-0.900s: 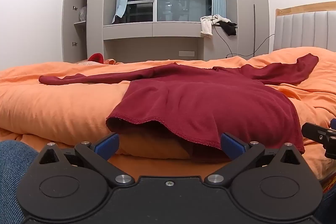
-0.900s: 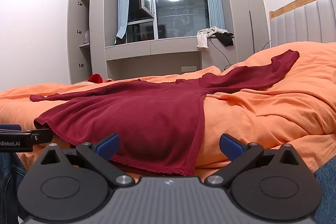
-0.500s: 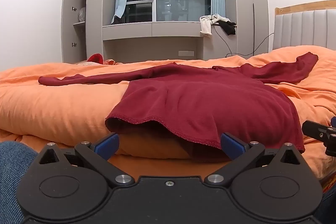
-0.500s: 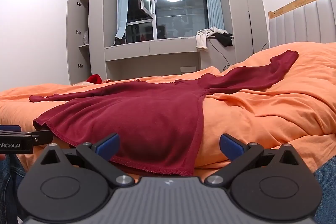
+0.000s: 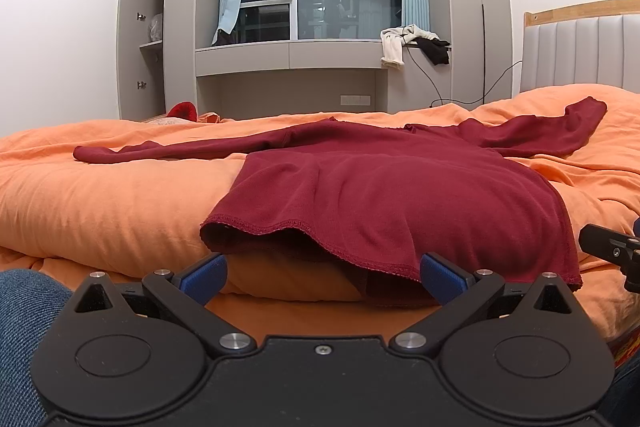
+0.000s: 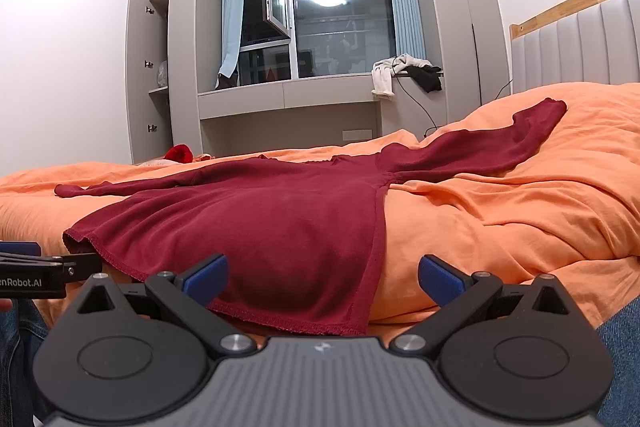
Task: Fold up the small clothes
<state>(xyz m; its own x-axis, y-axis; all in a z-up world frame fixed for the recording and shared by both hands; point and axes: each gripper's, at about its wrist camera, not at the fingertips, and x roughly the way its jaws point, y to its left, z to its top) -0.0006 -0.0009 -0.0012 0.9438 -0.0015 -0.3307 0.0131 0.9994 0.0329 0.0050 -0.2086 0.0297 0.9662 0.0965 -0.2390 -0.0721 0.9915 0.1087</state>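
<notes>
A dark red long-sleeved top point(image 5: 384, 195) lies spread flat on a bed with an orange cover point(image 5: 100, 203).

In the left wrist view the left claw point(image 5: 322, 273) sits at the bottom centre of the frame, its jaws spread wide with nothing between them. The top's hem hangs over the near edge of the bed just above and beyond the claw's blue pads point(image 5: 204, 275), apart from them. The hem's right part drops behind the right pad.

In the right wrist view the right claw point(image 6: 322, 277) is likewise wide open and empty. The top's lower right corner droops just above it, reaching down between the two pads without touching either that can be seen. The other claw's tip shows at the left edge of the frame, near the hem's left corner.

The top's body runs from the hem at lower centre up to the neckline at mid-frame, pointing away from the cameras. Its sleeves stretch sideways, one to the left edge of the bed, one toward the upper right near the padded headboard point(image 5: 576, 55).
</notes>
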